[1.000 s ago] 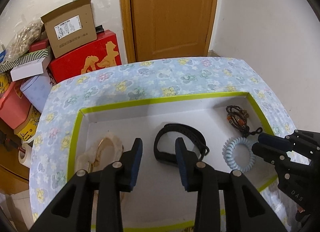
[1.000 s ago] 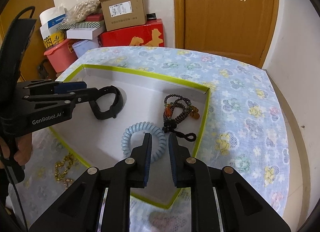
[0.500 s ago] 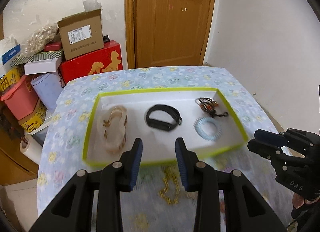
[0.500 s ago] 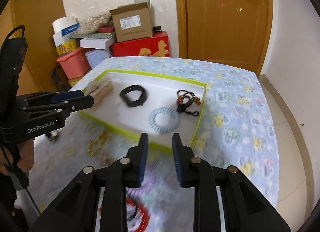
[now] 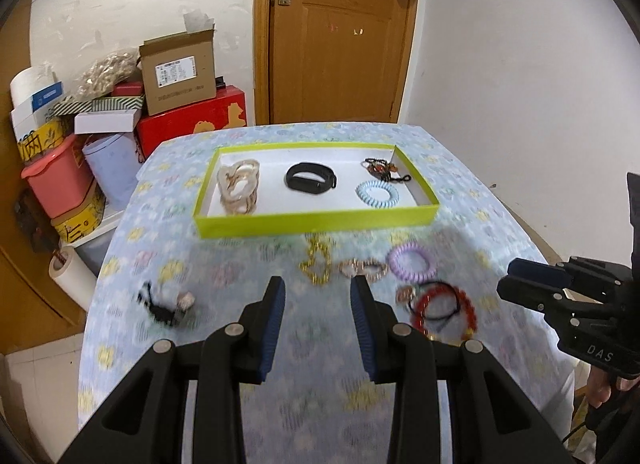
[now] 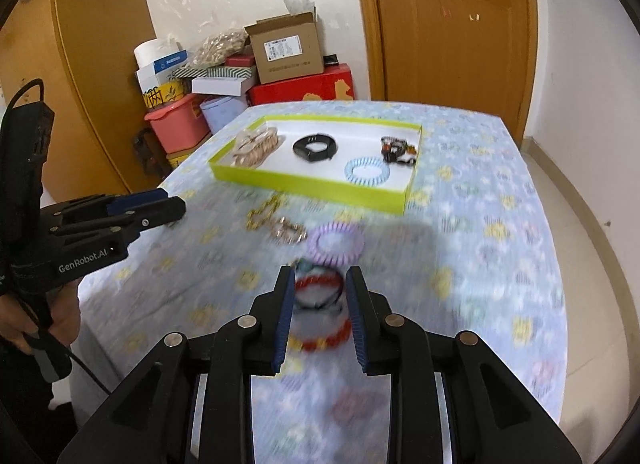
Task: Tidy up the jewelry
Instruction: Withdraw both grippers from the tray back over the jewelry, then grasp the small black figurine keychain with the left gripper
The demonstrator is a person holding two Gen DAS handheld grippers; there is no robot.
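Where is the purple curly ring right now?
The purple coil ring lies on the flowered tablecloth outside the green tray, between the pale chain bracelet and the red bead bracelet.

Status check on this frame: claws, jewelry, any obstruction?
Left claw open, empty. Right claw open over red bracelet. Four pieces in tray; purple coil and gold chain on cloth. Nothing blocking.

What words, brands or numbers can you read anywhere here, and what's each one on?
"GenRobot.AI": side of the left gripper.
"DAS": body of the right gripper.
Cardboard box: white shipping label, print too small to read.
Blue-and-white box: label blurred.
Yellow tub: dark characters, not legible.
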